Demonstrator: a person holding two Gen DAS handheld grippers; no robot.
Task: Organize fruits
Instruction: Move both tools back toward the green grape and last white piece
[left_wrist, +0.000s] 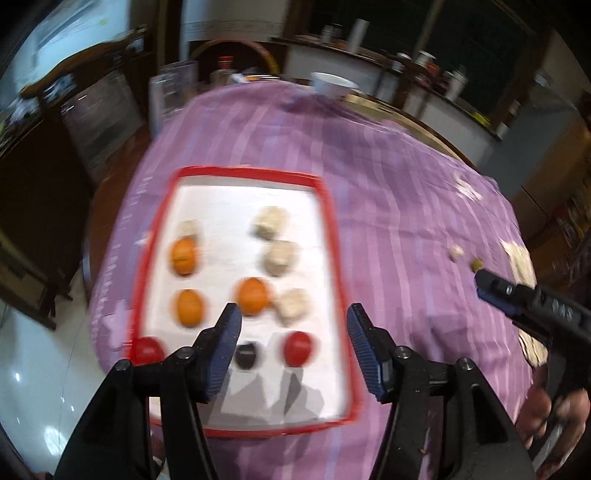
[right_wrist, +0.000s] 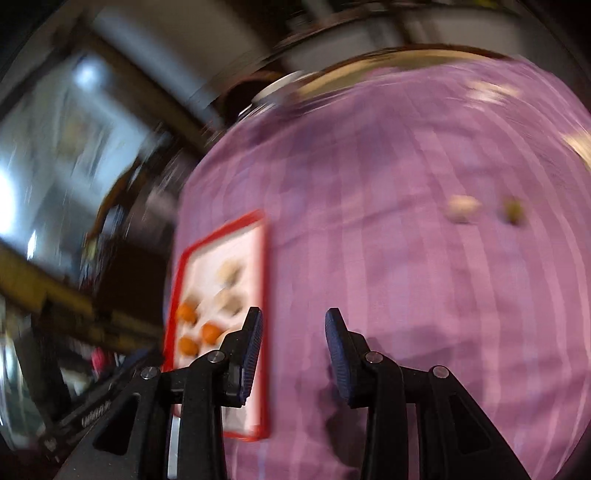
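Purple cloth (right_wrist: 369, 221) bare beyond red-rimmed tray (left_wrist: 332, 236); both grippers (left_wrist: 293, 314) (right_wrist: 293, 321) spread, empty.

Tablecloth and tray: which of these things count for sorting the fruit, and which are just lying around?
For the job: tray, oranges, red fruits, dark fruit, pale pieces, two loose bits on the cloth.

Lying about: white bowl, back-counter clutter.

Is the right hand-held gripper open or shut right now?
Open. The right hand-held gripper shows its blue-padded fingers spread apart with only purple striped tablecloth between them, holding nothing.
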